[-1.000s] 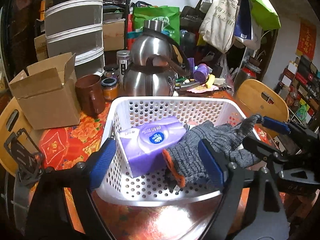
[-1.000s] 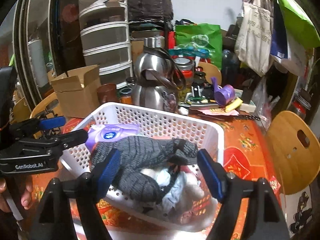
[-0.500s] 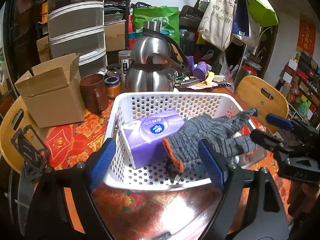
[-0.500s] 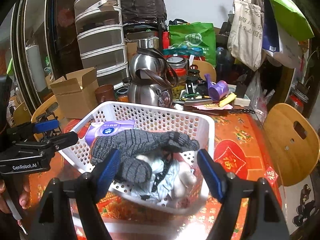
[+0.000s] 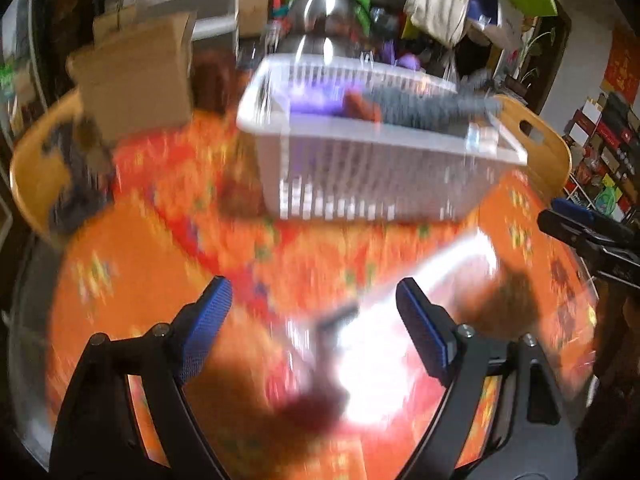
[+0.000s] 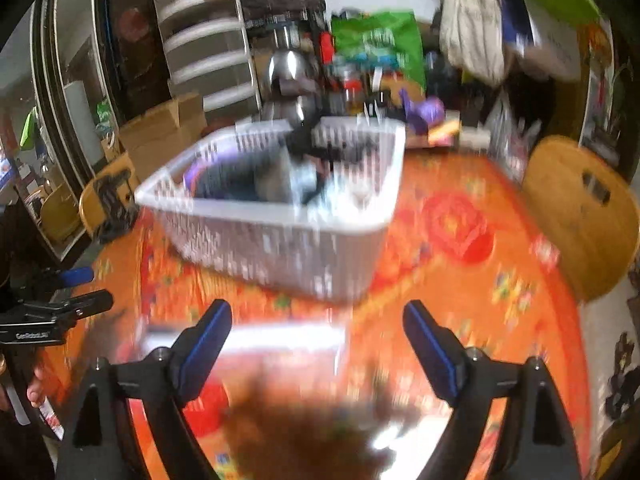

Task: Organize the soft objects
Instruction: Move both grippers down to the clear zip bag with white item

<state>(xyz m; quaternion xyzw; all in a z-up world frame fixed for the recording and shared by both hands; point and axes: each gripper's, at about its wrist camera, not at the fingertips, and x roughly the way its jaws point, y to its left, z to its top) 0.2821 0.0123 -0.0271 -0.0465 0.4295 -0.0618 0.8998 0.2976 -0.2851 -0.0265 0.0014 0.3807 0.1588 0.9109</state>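
On one table (image 5: pixel 132 280), one basket (image 5: pixel 372 172) holds one grey glove (image 5: pixel 432 106).

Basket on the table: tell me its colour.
White basket, perforated walls; clearest in the left wrist view.

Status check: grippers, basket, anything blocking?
Left gripper open, empty. Right gripper open, empty. Glove and purple pack in basket. Views blurred; nothing seen between grippers and basket.

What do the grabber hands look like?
Both look alike. The left gripper and the right gripper each have two black plastic arms with silver bolts, tipped with bumpy blue pads. White lettering runs along the left one's side; it is too blurred to read.
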